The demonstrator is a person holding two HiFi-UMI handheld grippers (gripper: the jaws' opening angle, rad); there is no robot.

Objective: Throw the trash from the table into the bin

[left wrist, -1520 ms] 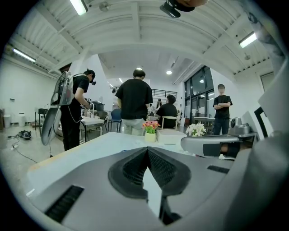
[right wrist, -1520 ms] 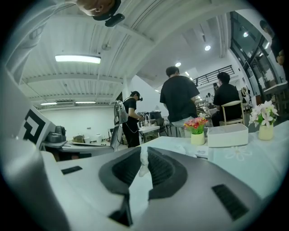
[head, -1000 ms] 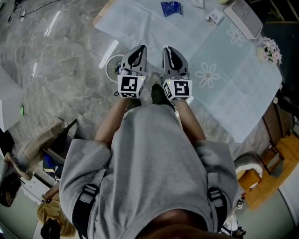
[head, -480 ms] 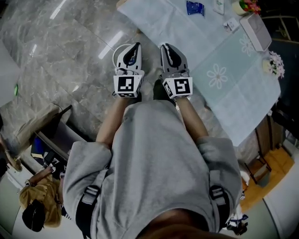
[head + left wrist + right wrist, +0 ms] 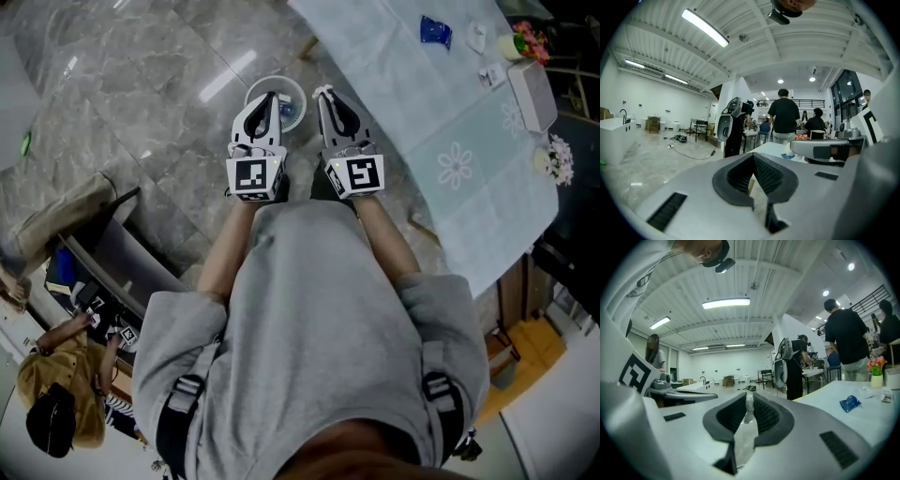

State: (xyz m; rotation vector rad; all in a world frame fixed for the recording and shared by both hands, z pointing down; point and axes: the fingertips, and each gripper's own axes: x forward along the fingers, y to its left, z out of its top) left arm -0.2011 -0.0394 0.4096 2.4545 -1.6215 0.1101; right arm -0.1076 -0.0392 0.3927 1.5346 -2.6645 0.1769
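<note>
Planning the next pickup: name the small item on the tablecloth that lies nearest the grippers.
The blue wrapper: the only blue one, lying at the near end of the group, while the white scraps sit farther off beside the white box.

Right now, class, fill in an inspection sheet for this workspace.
Surface: table under a pale cloth; grey stone floor.
Job's things: bin on the floor before the grippers; blue wrapper on the table; white scrap in the right gripper.
Clutter: white box, flowers on the table.
Grippers: left gripper shut, nothing seen in it; right gripper shut on the white scrap.
Cables: cable on the far floor.
Surroundings: people at other tables.
</note>
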